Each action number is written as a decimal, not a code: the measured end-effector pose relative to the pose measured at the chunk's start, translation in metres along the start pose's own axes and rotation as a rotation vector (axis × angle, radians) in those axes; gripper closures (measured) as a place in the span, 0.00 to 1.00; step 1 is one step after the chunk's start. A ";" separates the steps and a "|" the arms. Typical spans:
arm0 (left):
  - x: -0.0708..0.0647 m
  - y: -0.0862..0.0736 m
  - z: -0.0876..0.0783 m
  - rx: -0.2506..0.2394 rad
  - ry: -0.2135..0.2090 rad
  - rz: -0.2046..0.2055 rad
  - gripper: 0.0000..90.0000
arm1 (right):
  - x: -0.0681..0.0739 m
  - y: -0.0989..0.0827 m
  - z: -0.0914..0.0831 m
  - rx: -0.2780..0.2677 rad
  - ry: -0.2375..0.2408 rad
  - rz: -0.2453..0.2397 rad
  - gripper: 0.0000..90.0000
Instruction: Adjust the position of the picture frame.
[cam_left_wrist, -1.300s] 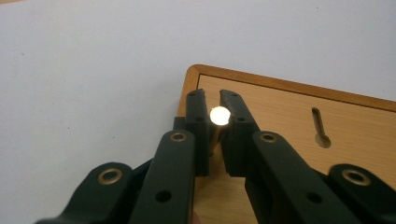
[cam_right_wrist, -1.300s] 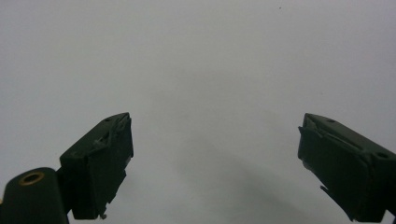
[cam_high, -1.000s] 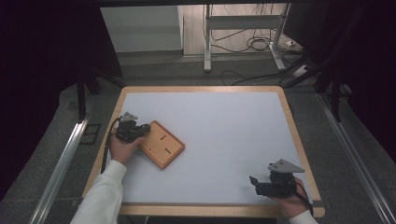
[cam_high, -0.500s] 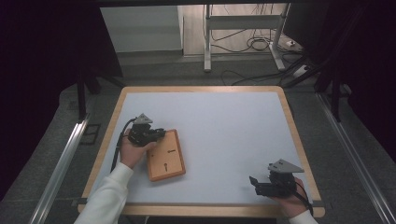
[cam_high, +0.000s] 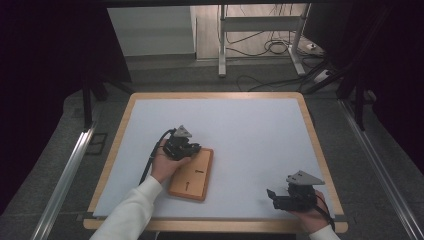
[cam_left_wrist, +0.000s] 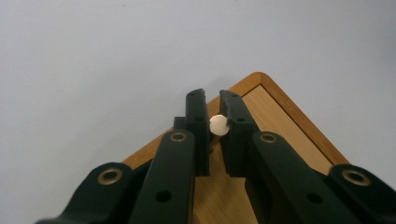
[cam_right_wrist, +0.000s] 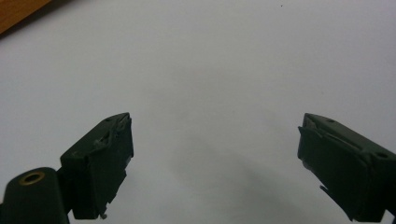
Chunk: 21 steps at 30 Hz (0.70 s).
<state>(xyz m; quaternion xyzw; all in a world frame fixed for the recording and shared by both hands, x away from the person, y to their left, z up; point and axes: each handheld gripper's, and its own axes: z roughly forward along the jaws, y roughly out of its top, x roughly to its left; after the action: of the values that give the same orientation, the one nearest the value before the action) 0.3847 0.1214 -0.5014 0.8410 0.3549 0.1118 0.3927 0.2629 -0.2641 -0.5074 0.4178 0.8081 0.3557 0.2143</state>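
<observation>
A flat wooden board (cam_high: 192, 175) with two dark slots lies on the white table top, left of centre. My left gripper (cam_high: 196, 149) rests at the board's far left corner. In the left gripper view its jaws (cam_left_wrist: 212, 95) are nearly together, shut on a small pale round knob (cam_left_wrist: 218, 124) above the board's corner (cam_left_wrist: 280, 126). Whether the knob is fixed to the board I cannot tell. My right gripper (cam_high: 274, 197) sits near the front right edge, pointing left. Its jaws (cam_right_wrist: 215, 126) stand wide open over bare white surface.
The table has a wooden rim (cam_high: 215, 95) around a white sheet (cam_high: 250, 140). Beyond the far edge are a metal stand (cam_high: 222, 50) and loose cables (cam_high: 272, 47) on the floor. A metal rail (cam_high: 65, 175) runs along the left side.
My left hand and gripper have moved to the right, and the board has slid right and turned with them. The right gripper has stayed in place.
</observation>
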 end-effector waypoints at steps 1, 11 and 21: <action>-0.003 0.002 0.003 0.004 -0.007 0.003 0.92 | 0.000 0.000 0.000 -0.001 -0.001 0.000 0.12; -0.002 0.006 0.029 0.025 0.007 0.001 0.92 | 0.000 -0.002 0.001 0.006 -0.001 -0.001 0.12; 0.005 -0.004 0.003 -0.023 0.016 0.020 0.37 | -0.001 -0.003 0.000 0.007 -0.011 -0.004 0.12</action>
<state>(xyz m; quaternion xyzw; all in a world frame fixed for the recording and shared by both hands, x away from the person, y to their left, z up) 0.3879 0.1249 -0.5072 0.8390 0.3484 0.1262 0.3984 0.2621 -0.2662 -0.5091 0.4188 0.8091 0.3499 0.2182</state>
